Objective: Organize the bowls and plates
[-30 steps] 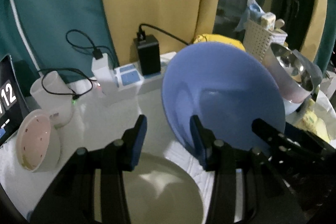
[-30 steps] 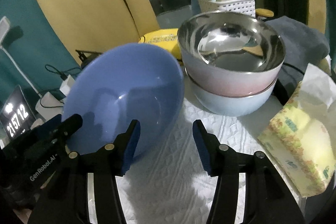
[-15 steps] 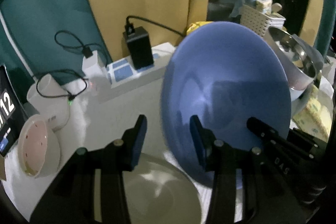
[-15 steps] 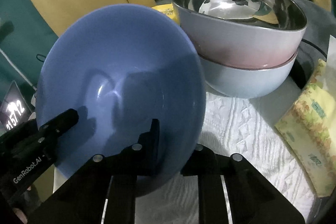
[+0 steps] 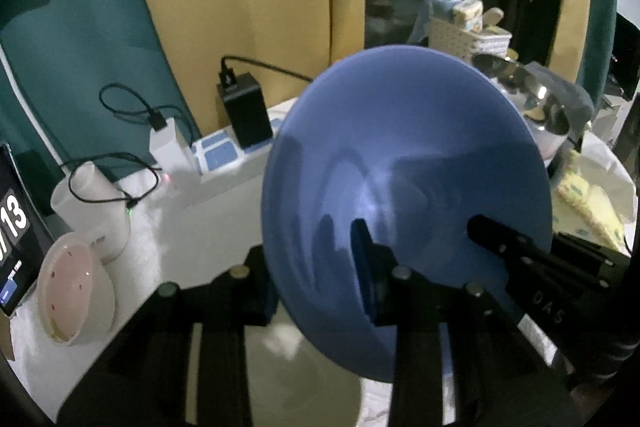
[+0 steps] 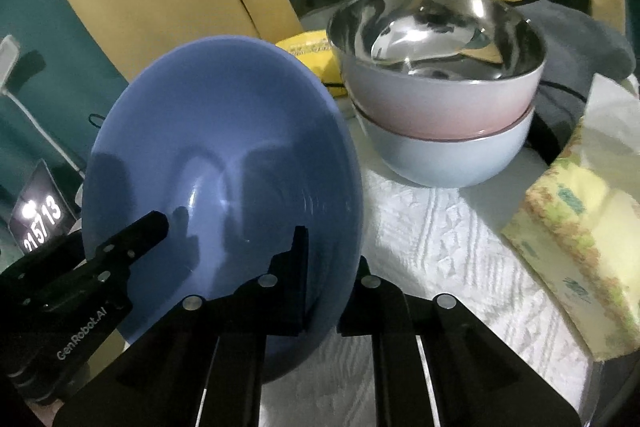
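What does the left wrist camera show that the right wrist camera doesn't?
Left wrist only: a power strip with a black charger, a white mug, a tipped pink bowl and a pale plate below the claw.
Right wrist only: the light blue bowl under the steel-lined pink bowl.
Both: the tilted blue bowl, the clock, the tissue pack.

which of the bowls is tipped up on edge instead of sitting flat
The blue bowl: it stands tilted on its rim, which is clamped by the right gripper. The steel-lined pink bowl sits upright, nested in the pale blue bowl.
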`<state>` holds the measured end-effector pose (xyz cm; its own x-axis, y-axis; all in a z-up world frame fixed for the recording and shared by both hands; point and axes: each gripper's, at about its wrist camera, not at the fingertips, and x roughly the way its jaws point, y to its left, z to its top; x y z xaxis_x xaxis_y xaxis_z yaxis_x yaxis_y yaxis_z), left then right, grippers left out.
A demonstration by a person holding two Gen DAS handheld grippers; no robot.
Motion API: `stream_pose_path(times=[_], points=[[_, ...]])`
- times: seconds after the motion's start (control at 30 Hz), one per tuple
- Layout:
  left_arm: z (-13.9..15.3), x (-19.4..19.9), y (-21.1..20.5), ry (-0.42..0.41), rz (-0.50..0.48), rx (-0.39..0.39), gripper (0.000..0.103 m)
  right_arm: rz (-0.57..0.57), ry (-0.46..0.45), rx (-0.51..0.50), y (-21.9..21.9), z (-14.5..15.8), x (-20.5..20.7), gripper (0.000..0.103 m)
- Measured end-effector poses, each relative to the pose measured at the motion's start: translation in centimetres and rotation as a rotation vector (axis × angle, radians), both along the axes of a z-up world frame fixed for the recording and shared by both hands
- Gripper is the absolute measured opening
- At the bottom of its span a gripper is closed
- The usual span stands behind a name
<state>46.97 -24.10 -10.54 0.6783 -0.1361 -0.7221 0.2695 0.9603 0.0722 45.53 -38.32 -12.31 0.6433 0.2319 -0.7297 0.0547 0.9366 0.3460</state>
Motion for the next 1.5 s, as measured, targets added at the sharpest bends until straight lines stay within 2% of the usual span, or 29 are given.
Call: stream_pose_path(times=[0.37,0.67,1.03,1.5], points=[[1.8,-2.5,0.3,-0.033,-0.031,-0.02,0.032,-0.014,-0.03,-0.008,-0.8,2.3,-2.6,0.011],[3.7,-5.4,2.1,-0.059,-0.052,-0.047,0.032,-0.026,-0.056,-0.018,1.0,4.0,-5.0,0.011],[4.2,-9.7,4.1,-0.07,-0.059,-0.067,0.032,-0.024,-0.071,-0.024,2.6,5.4,-9.4,0.011],[3.2,-14.6,6.8,-0.059,-0.058,-0.096,0.032,-0.011,-0.051,-0.026,5.3,4.9,-14.3,0.012]])
